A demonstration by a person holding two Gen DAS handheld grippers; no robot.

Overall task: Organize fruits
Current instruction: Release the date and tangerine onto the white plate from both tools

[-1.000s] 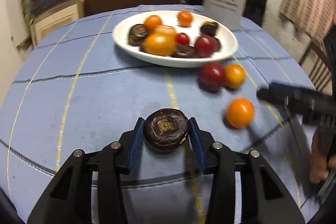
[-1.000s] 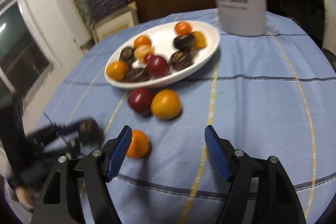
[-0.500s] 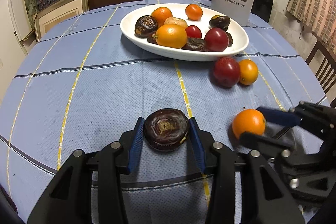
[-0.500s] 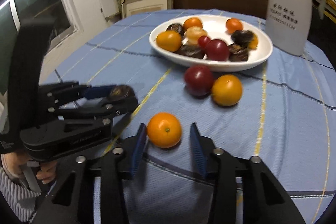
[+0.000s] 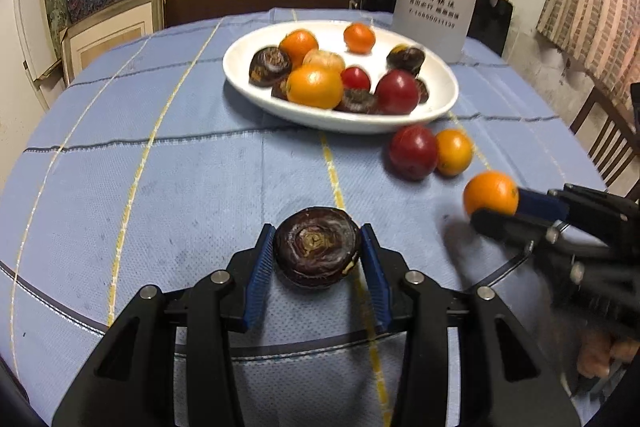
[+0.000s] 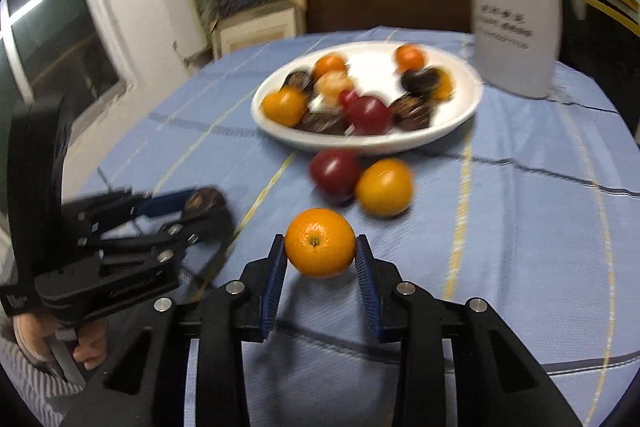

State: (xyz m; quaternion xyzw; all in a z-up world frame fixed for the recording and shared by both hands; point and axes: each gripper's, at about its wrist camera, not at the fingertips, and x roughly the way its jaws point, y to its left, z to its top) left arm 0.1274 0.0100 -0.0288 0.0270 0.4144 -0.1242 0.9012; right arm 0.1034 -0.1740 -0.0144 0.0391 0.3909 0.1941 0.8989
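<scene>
Blue tablecloth (image 6: pixel 520 227): right hand-held gripper (image 6: pixel 320 259) now clamps orange (image 6: pixel 320 243); left hand-held gripper (image 5: pixel 316 259) still grips dark fruit (image 5: pixel 316 247).

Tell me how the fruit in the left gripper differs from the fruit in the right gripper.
Colour: the dark fruit in the left gripper is brown-purple; the orange in the right gripper is bright orange.
Skin: the dark fruit looks wrinkled, with a ringed top; the orange is smooth and glossy.
Shape: the dark fruit is squat; the orange is rounder.
Shared: both are clamped between blue pads.
</scene>
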